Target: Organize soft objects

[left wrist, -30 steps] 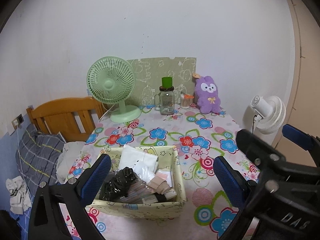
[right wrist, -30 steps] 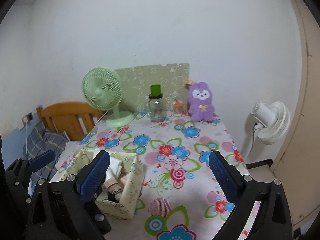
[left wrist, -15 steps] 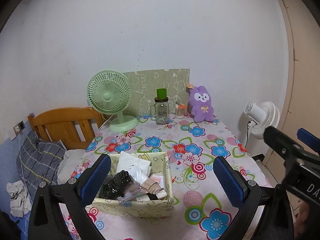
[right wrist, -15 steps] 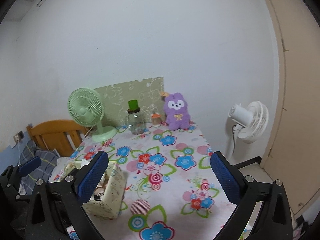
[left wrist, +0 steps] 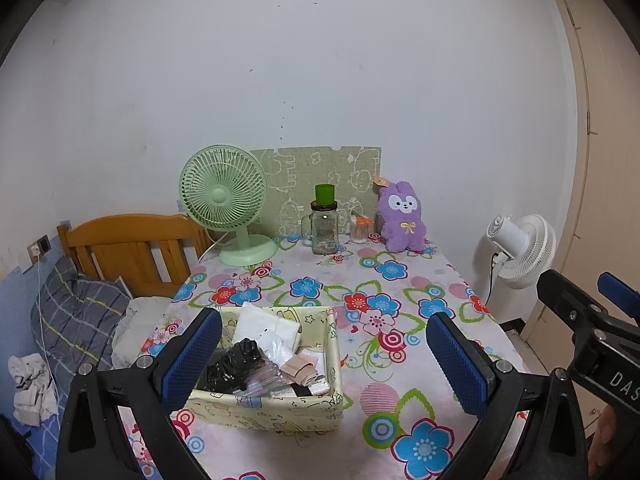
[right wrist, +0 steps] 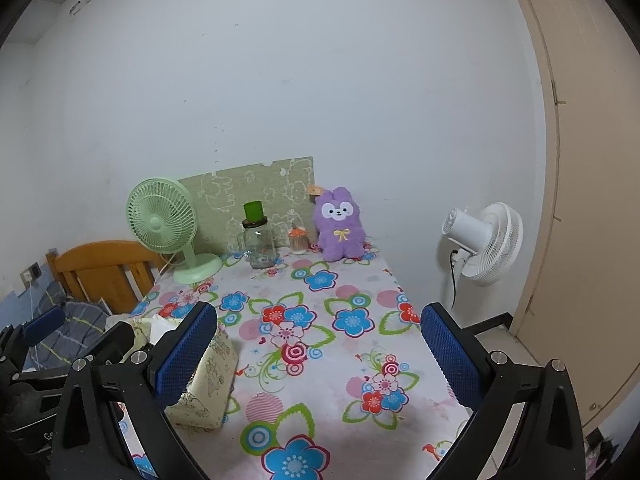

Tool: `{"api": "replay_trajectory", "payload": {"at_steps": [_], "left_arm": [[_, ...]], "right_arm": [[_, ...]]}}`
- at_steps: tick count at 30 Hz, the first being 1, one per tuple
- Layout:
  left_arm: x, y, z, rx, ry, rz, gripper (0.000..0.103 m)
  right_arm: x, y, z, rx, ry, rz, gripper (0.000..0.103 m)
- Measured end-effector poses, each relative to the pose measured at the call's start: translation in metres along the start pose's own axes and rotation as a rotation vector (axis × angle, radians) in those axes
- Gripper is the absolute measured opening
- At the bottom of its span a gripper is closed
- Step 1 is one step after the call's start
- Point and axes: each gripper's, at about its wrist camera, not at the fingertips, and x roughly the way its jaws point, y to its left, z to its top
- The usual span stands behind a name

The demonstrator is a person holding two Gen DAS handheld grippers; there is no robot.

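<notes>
Tablecloth (left wrist: 400, 312) floral; white wall (left wrist: 320, 80) behind; bed (left wrist: 80, 312) beside.

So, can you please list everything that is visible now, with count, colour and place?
basket: 1, pale yellow, near left part of table, filled with packets
black bag: 1, black, in basket
white cloth: 1, white, in basket at far side
plush rabbit: 1, purple, far end of table
jar: 1, clear with green cap, left of rabbit
small container: 1, orange top, between jar and rabbit
desk fan: 1, green, far left of table
board: 1, green, against wall
floor fan: 1, white, right of table
tablecloth: 1, floral
bed: 1, wooden headboard, left of table
left gripper: 1, blue pads, open
right gripper: 1, blue pads, open
</notes>
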Motion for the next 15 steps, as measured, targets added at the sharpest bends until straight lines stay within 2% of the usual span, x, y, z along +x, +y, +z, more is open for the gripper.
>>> {"api": "replay_trajectory", "payload": {"at_steps": [15], "left_arm": [[-0.0011,0.0067,0.0020,-0.029,0.000,0.019,0.103]], "right_arm": [[0.0019,0.0023,-0.0014,-0.023,0.003,0.000,0.103]]}}
